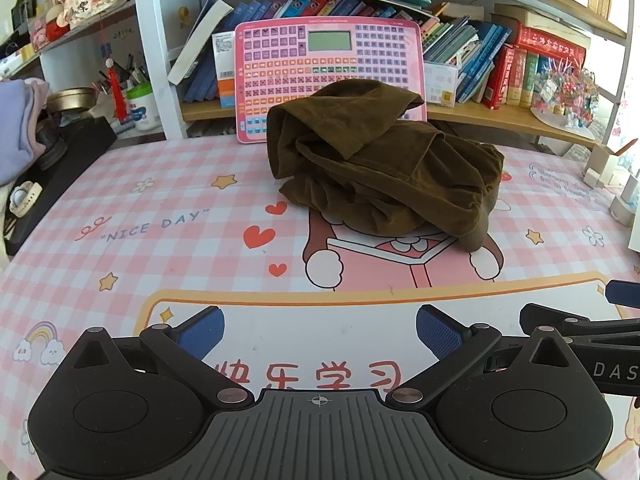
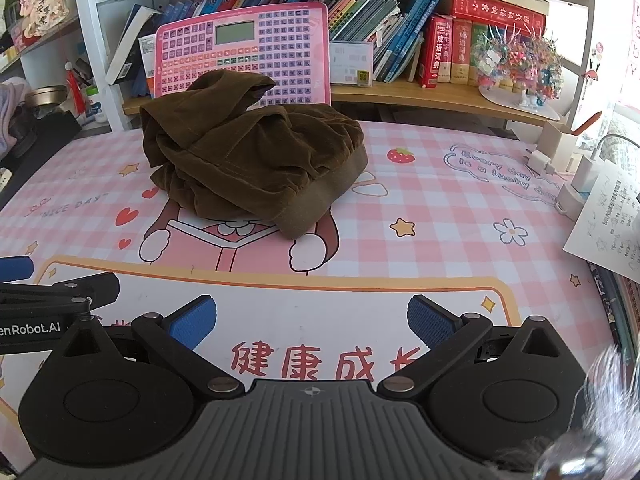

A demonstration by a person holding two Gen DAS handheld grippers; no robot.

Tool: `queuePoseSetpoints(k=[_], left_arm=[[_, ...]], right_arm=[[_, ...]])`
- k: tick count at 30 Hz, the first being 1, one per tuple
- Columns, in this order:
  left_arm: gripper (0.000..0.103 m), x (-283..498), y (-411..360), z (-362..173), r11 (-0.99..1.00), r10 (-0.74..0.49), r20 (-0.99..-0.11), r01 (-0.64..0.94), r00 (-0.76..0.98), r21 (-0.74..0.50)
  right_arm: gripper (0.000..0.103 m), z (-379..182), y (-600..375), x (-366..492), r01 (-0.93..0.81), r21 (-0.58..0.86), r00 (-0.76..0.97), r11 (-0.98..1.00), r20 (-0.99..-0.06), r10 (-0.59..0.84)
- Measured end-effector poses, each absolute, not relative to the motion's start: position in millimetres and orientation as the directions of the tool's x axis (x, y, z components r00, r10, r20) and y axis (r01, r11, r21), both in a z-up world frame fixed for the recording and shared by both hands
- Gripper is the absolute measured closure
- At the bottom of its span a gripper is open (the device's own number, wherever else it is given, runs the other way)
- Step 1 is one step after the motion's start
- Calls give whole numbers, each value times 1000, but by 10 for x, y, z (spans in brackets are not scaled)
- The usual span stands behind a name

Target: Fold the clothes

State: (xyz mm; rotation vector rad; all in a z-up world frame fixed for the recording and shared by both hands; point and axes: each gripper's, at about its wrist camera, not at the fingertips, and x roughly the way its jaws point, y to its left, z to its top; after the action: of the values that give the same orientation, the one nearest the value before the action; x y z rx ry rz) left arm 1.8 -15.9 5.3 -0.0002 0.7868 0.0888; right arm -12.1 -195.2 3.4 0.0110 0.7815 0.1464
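The lower part of a pink learning tablet (image 1: 328,60) is hidden behind a crumpled brown garment (image 1: 380,164), and the garment's type cannot be made out from its bunched folds, though a ribbed hem is seen at its near right edge in the right wrist view. The desk's far left is covered by a dark object and cut off by the lens edge, and the corner at lower right of the right wrist view is blurred by something pale and furry. The garment (image 2: 256,164) is heaped well ahead of both grippers, slightly right of centre for the left gripper (image 1: 320,334) and slightly left for the right gripper (image 2: 312,322); neither is touching it. Both grippers are held spread wide with nothing between their 2 blue pads, side by side just above the mat. The desk is covered by a pink checked cartoon mat (image 1: 132,200) printed with "NICE DAY". A bookshelf (image 2: 420,92) packed with books is set behind, and a loose sheet of paper (image 2: 608,224) is lying at the right.
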Motion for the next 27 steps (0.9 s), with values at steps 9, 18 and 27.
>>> queuePoseSetpoints(k=[9,18,27], left_arm=[[0,-57,-230,70,993,104,-704,-111,702,36],[0,-152,-332,75,989,130,-706,-142,697,42],[0,-238,-433,93,984,156,-702,-168,695,52]], right_arm=[[0,20,-2031,-137,-160,78,698,984,-696,168],[0,-7,-2137,-181,-193,88,690,977,-696,199],[0,-9,-2226,-232,-220,100,688,970,-690,227]])
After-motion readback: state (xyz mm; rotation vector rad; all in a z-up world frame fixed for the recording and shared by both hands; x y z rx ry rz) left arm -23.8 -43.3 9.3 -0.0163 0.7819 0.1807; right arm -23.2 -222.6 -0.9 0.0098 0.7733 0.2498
